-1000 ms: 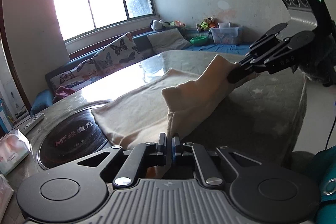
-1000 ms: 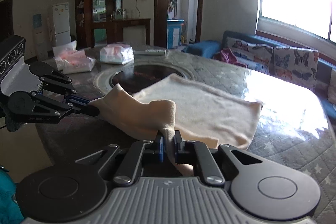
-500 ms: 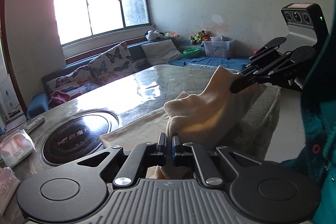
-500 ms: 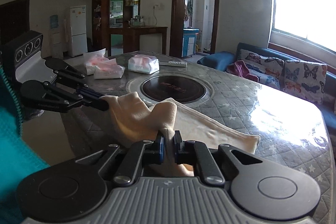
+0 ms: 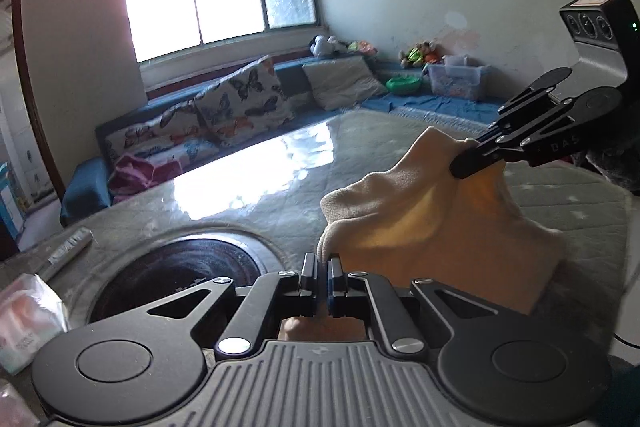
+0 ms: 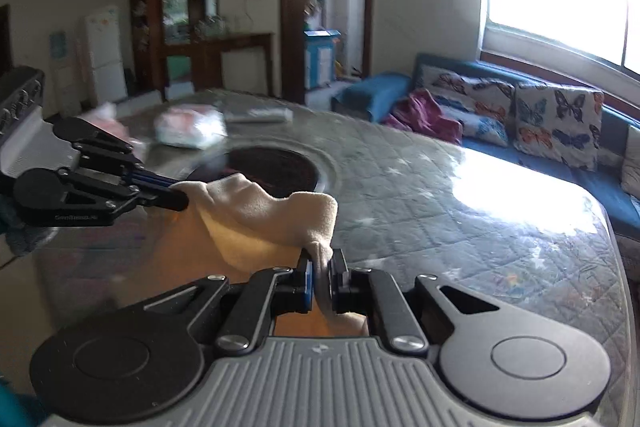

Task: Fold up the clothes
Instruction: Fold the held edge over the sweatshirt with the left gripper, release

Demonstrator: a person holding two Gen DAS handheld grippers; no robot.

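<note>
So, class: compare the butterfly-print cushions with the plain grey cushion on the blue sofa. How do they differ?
The butterfly-print cushions carry coloured butterflies; the plain grey cushion has no pattern. The butterfly ones sit nearer the window's middle, the grey one nearer the corner. All lean against the blue sofa back.

At the bottom middle, the left hand-held gripper (image 5: 322, 277) is pinching the cream cloth (image 5: 432, 223). At the right, the right hand-held gripper (image 5: 464, 167) is pinching its other corner. The cloth is hanging between them above the grey worktop (image 5: 260, 195).
</note>
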